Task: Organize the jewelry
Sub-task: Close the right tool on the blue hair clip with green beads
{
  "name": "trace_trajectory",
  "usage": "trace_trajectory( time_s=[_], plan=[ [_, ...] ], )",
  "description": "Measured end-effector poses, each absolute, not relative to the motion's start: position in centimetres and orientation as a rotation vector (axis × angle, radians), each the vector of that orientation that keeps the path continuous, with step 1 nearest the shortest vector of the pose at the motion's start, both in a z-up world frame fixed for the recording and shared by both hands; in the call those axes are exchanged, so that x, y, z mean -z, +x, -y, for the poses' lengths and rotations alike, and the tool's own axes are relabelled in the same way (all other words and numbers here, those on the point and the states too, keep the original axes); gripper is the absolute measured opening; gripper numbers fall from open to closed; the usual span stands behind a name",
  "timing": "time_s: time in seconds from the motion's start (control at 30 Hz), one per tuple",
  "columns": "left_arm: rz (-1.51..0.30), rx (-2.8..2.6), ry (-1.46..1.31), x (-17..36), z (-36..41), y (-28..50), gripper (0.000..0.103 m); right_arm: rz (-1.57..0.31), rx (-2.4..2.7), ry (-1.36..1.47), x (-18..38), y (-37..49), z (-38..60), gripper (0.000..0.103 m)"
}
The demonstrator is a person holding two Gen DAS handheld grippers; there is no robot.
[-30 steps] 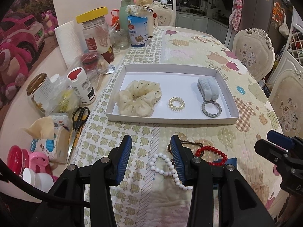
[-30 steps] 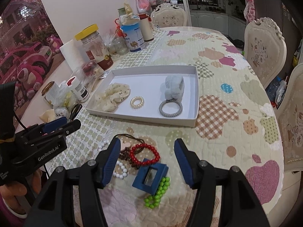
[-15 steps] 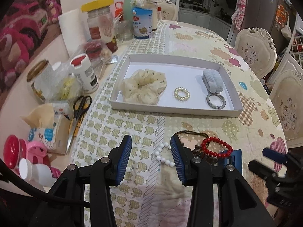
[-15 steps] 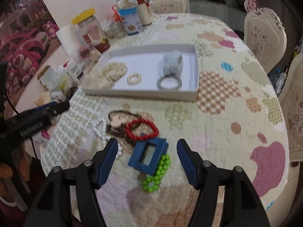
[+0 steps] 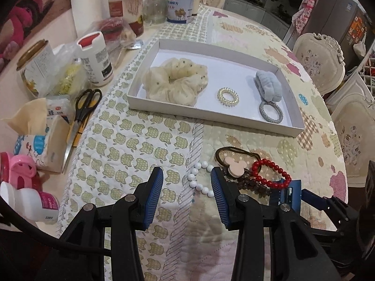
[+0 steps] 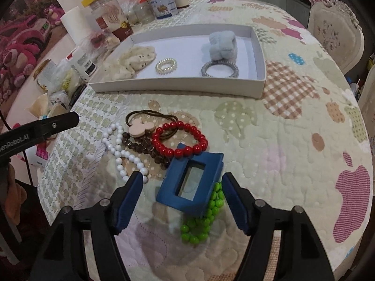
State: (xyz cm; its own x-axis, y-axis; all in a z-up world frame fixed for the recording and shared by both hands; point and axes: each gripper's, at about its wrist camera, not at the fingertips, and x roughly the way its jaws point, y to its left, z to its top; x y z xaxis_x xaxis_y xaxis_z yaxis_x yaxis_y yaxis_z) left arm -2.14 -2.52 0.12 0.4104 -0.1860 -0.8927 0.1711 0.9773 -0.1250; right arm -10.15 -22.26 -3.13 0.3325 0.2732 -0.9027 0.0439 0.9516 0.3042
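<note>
A white tray (image 6: pixel 178 86) (image 5: pixel 211 117) holds a cream scrunchie (image 5: pixel 175 82), a pearl spiral tie (image 5: pixel 227 97), a grey spiral tie (image 5: pixel 270 112) and a pale blue fluffy tie (image 5: pixel 268 85). In front of it lies a pile: a white bead bracelet (image 6: pixel 121 154), a brown bead bracelet (image 6: pixel 143 148), a brown tie with a pink mouse charm (image 6: pixel 140 128), a red bead bracelet (image 6: pixel 180 139), a blue rectangular claw clip (image 6: pixel 191 182) and a green bead bracelet (image 6: pixel 201 220). My right gripper (image 6: pixel 182 196) is open, its jaws on either side of the blue clip. My left gripper (image 5: pixel 187 192) is open over the white beads (image 5: pixel 199 182).
Clutter lines the left edge of the table: scissors (image 5: pixel 82 114), a white bottle (image 5: pixel 96 58), jars (image 5: pixel 124 4), a paper roll (image 5: pixel 86 2), a milk tin (image 5: pixel 180 2) and a tissue pack (image 5: pixel 39 145). Chairs (image 5: pixel 318 63) stand on the right.
Both grippers have dropped lower and closer to the bracelet pile. The right gripper's open jaws now stand on either side of the blue clip. Nothing was taken hold of.
</note>
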Motion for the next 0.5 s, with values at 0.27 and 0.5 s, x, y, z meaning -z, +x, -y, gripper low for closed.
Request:
trace_trajectory(
  time_s=[0.27,0.5],
  plan=[
    [-1.176,0.225,-0.038,1.5,2.9,-0.6,0.032,-1.246,-0.172,0.287,4.2,-9.8,22.5,0.053],
    [-1.231,0.271,-0.025,3.0,5.3,1.1,0.032,-1.266,-0.171,0.241,3.9,-10.0,23.0,0.052]
  ],
)
